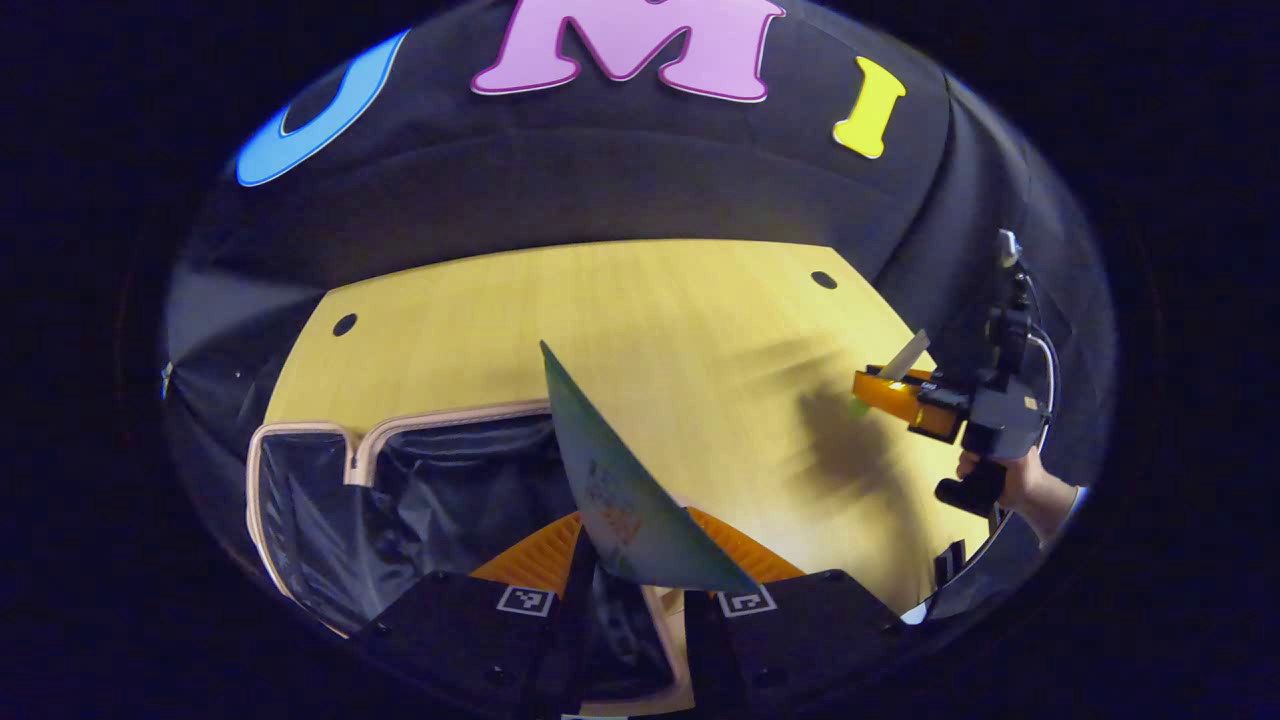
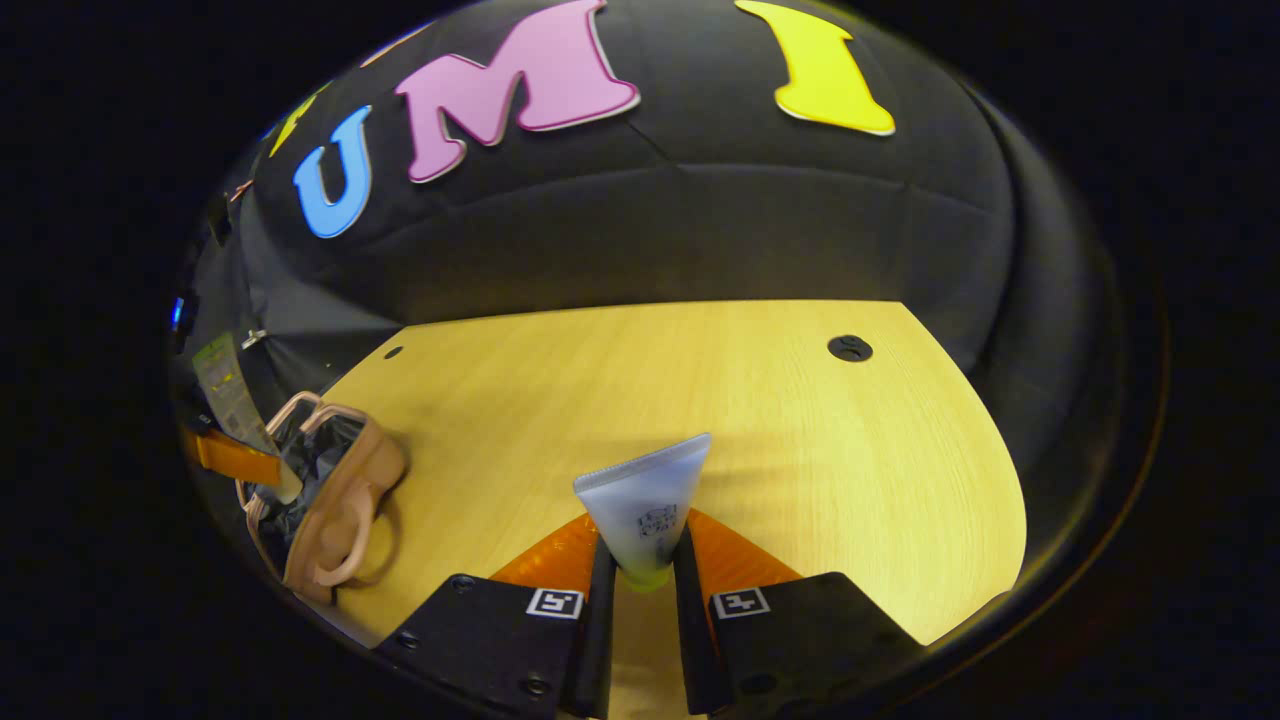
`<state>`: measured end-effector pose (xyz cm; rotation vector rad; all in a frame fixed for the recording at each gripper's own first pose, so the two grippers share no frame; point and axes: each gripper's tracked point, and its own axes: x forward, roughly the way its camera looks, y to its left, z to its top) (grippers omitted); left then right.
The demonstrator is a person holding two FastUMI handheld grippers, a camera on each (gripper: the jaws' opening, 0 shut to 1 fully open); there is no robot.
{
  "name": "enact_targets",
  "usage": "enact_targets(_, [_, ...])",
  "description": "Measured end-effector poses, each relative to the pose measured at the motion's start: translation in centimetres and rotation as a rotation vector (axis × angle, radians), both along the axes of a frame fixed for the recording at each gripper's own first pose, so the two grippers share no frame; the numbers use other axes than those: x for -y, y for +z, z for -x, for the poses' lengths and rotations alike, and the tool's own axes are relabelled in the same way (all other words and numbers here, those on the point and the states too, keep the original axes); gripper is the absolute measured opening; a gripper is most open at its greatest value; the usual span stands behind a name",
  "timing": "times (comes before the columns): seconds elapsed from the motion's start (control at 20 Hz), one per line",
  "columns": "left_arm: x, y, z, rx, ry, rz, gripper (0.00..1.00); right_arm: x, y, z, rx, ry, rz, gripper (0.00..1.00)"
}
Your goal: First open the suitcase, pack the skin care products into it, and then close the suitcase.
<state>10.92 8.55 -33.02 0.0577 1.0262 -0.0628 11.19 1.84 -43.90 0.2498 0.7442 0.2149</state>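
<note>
Left gripper (image 1: 635, 585), bottom centre of the left gripper view: fingers clenched on a flat green sachet (image 1: 625, 490) that stands edge-up above them. Open suitcase (image 1: 400, 500), pale pink rim and zip, dark lining, lower left of that view, lying on the yellow wooden table (image 1: 680, 320).

Right gripper (image 2: 640, 575), bottom centre of the right gripper view: fingers grasping a pale skin care tube (image 2: 648, 505), crimped end up, greenish cap down between them. Suitcase at far left of this view. A hand (image 1: 1020, 480) holds the right gripper at right of the left gripper view.
</note>
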Motion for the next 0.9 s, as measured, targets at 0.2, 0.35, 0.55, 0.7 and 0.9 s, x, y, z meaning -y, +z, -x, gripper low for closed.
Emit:
enact_targets(0.2, [-6.3, -2.7, 4.7, -0.219, 0.087, -0.069, 0.48, -5.0, 6.0, 1.4, 0.069, 0.110, -0.014, 0.32])
enact_targets(0.35, [-9.0, -5.7, 8.2, -0.384, 0.131, -0.072, 0.48, -10.1, 9.1, 3.1, 0.077, 0.189, -0.059, 0.32])
enact_targets(0.55, [-10.6, -8.5, 9.8, -0.494, 0.218, -0.051, 0.45, -17.0, 10.7, 5.4, 0.039, 0.245, -0.076, 0.32])
enact_targets(0.7, [-10.5, -8.7, 10.1, -0.488, 0.254, 0.004, 0.55, -22.5, 10.3, 7.0, -0.054, 0.294, -0.094, 0.32])
enact_targets(0.9, [-8.8, -3.7, 8.7, -0.252, 0.235, 0.221, 0.58, -27.8, 8.3, 9.2, -0.229, 0.329, -0.099, 0.32])
